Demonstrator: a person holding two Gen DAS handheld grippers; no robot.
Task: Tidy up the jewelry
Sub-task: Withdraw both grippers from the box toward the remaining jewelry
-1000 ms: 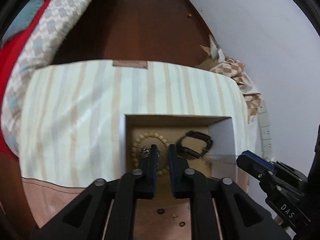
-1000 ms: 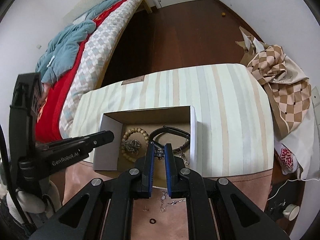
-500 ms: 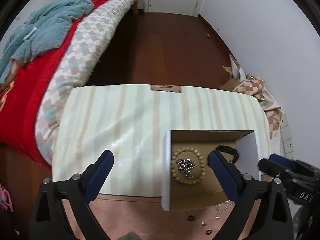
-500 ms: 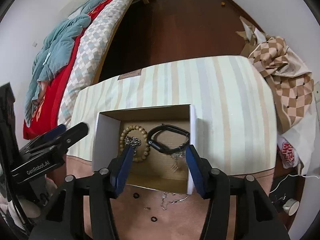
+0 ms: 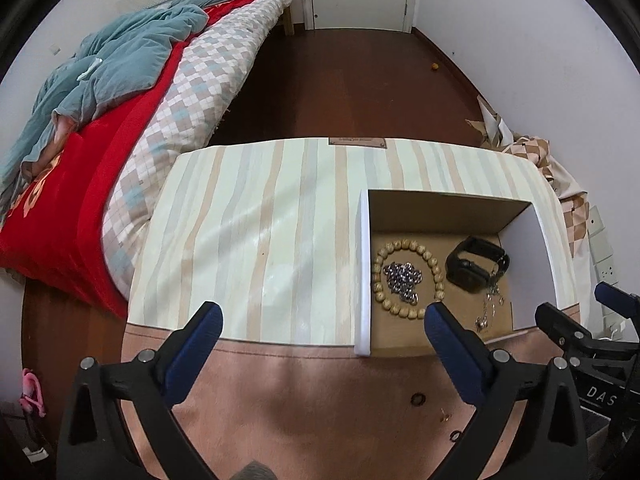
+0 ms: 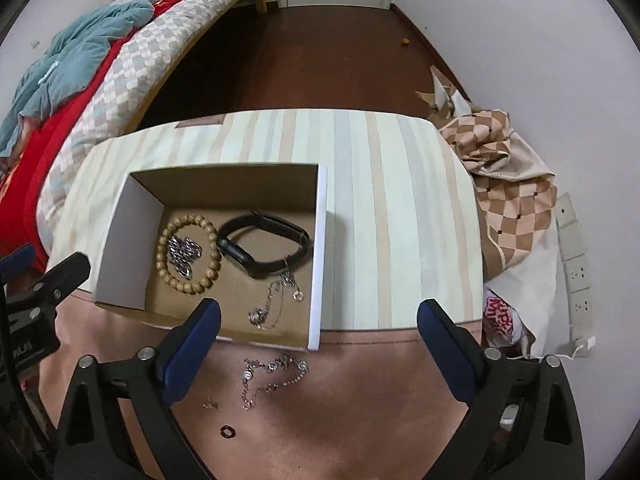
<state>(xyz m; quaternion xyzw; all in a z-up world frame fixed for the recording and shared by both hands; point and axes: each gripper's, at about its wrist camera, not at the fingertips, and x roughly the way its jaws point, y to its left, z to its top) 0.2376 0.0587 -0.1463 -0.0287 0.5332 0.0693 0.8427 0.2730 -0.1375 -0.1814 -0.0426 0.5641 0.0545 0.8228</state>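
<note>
An open cardboard box (image 6: 120, 240) (image 5: 362, 264) sits on the striped table. Inside lie a wooden bead bracelet (image 6: 188, 254) (image 5: 408, 276) with a silver chain pile (image 6: 182, 254) (image 5: 402, 276) in its ring, a black band watch (image 6: 264, 246) (image 5: 476, 266) and a thin silver necklace (image 6: 276, 296) (image 5: 490, 308). A silver chain (image 6: 272, 376) lies on the pink strip in front of the box, with small dark rings (image 6: 228, 431) (image 5: 417, 399) and a tiny earring (image 6: 208, 404). My left gripper (image 5: 322, 328) and right gripper (image 6: 318, 320) are open, empty, raised above the front edge.
The table (image 6: 392, 208) (image 5: 256, 240) is cloth-covered, striped with a pink front band. A bed (image 5: 120, 120) stands at the left. Checkered cloth (image 6: 508, 184) and wall sockets (image 6: 576, 264) lie at the right. Dark wooden floor (image 6: 304, 56) is behind.
Both grippers were shut over the box a second ago; both have opened wide and pulled back and up. The silver pile and thin necklace now rest in the box.
</note>
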